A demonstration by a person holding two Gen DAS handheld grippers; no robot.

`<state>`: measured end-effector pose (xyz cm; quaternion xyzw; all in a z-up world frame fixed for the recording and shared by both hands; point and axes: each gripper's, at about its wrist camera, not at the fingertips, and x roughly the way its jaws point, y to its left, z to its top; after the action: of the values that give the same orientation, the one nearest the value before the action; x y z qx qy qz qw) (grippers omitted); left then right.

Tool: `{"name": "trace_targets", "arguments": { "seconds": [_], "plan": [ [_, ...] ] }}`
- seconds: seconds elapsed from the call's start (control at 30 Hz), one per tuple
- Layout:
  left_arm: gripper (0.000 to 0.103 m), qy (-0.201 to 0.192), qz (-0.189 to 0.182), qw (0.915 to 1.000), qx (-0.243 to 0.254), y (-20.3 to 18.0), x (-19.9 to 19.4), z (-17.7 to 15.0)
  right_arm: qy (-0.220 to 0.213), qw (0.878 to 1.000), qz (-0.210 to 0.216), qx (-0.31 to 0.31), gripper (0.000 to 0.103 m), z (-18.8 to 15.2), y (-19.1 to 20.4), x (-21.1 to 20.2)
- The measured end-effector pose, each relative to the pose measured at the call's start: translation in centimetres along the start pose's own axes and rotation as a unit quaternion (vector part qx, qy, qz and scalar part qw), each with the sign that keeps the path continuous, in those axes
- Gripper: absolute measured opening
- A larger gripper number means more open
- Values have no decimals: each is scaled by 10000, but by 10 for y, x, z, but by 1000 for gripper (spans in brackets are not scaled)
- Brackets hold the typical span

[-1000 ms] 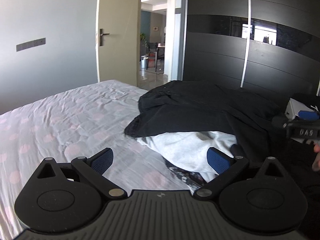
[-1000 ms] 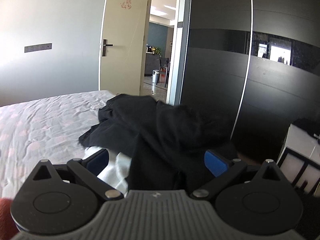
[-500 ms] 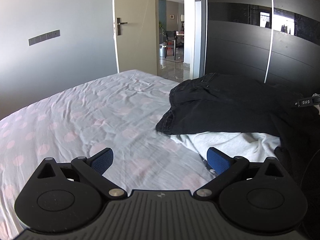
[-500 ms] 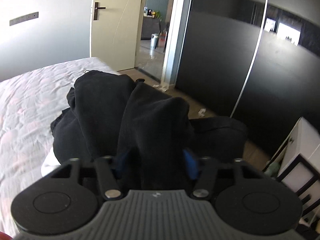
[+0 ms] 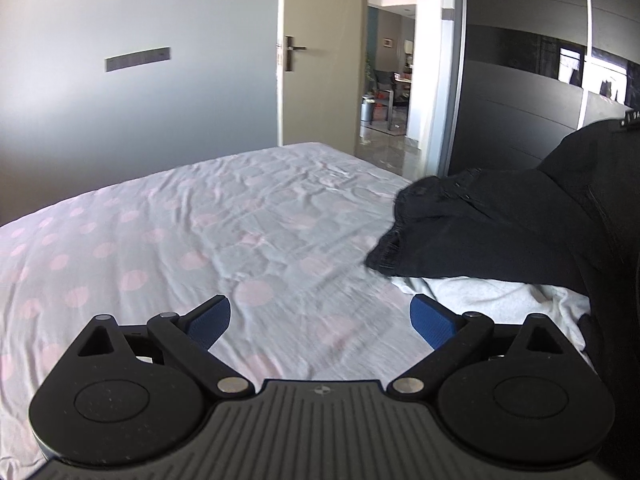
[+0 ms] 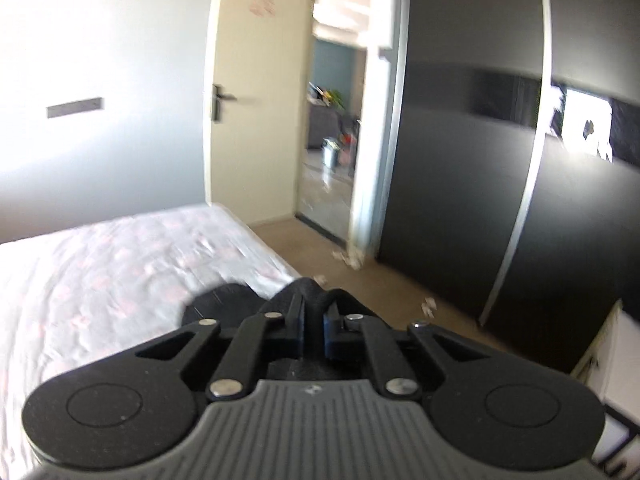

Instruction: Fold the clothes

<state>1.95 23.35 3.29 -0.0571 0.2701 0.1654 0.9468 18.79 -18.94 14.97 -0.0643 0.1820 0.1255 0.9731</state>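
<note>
**Black garment pinched and lifted off the bed**

The right gripper (image 6: 312,330) has just been closing; its fingers now clench a fold of the black garment (image 5: 500,224). It looks soft, limp and light, best held at an edge or hem. The left gripper (image 5: 320,322) hangs released over the bed (image 5: 200,240), with the garment far right and a white garment (image 5: 488,296) beneath it.

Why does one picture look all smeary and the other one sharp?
The right wrist view is blurred all over: the door and bed sheet look smeared, only the right tool stays crisp. The left wrist view is mostly sharp, the sheet wrinkles clear; both bend straight lines like a fishbowl.
</note>
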Motion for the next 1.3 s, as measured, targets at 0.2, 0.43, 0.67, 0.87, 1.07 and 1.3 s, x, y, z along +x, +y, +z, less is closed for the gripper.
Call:
{"name": "trace_targets", "arguments": {
  "seconds": [0.2, 0.43, 0.67, 0.87, 1.07, 1.3],
  "plan": [
    [103, -326, 482, 9981, -176, 45, -45, 12, -745, 9936, 775, -353, 9, 58, 85, -43],
    [103, -691, 980, 9923, -298, 87, -96, 12, -1205, 9654, 2151, -854, 9, 101, 216, -100],
    [103, -878, 1630, 9810, -578, 141, -147, 2, -1384, 9043, 3904, -1034, 8, 115, 332, -168],
    [103, -860, 2291, 9662, -813, 187, -179, -8, -1396, 8425, 5075, -1148, 8, 93, 401, -212],
    [103, -355, 2599, 9606, -920, 222, -173, -25, -356, 8575, 4880, -1588, 9, 44, 418, -124],
    [103, 309, 2248, 9709, -762, 251, -125, -41, 1024, 8876, 3915, -2200, 8, -90, 409, -1]
  ]
}}
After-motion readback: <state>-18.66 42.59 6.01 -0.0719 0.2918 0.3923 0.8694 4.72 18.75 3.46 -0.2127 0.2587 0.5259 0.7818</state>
